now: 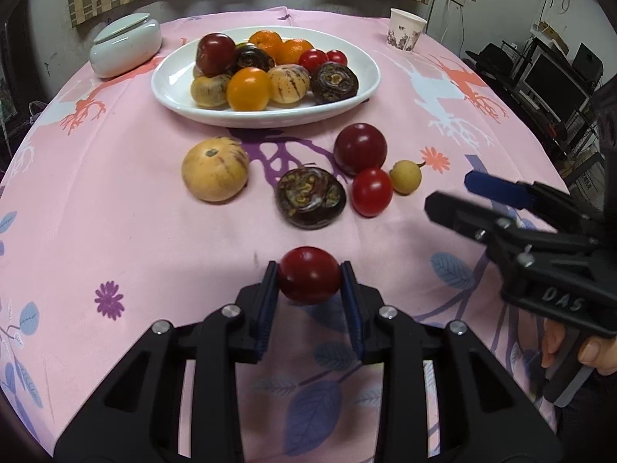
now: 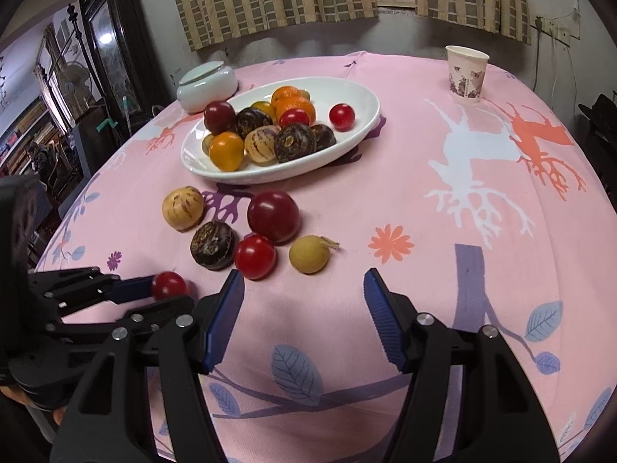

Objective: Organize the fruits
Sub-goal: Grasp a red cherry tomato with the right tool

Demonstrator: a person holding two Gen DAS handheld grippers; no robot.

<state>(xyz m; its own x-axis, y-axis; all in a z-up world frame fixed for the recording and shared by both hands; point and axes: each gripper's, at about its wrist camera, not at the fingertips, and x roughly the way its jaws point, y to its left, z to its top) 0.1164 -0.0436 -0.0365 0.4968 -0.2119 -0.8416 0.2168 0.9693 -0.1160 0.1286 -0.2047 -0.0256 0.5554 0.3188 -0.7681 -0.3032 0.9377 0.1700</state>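
My left gripper (image 1: pixel 309 274) is shut on a red cherry tomato (image 1: pixel 309 274), held just above the pink cloth; the tomato also shows in the right wrist view (image 2: pixel 168 285). My right gripper (image 2: pixel 304 297) is open and empty, just short of a small yellow fruit (image 2: pixel 309 254). Loose on the cloth lie a striped yellow melon (image 1: pixel 215 169), a dark purple fruit (image 1: pixel 311 197), a dark red plum (image 1: pixel 360 148) and another red tomato (image 1: pixel 371 191). A white oval plate (image 1: pixel 173 77) behind them holds several fruits.
A pale lidded ceramic jar (image 1: pixel 125 44) stands left of the plate. A paper cup (image 1: pixel 405 29) stands at the back right. The table's edge curves away on both sides, with furniture and monitors beyond on the right.
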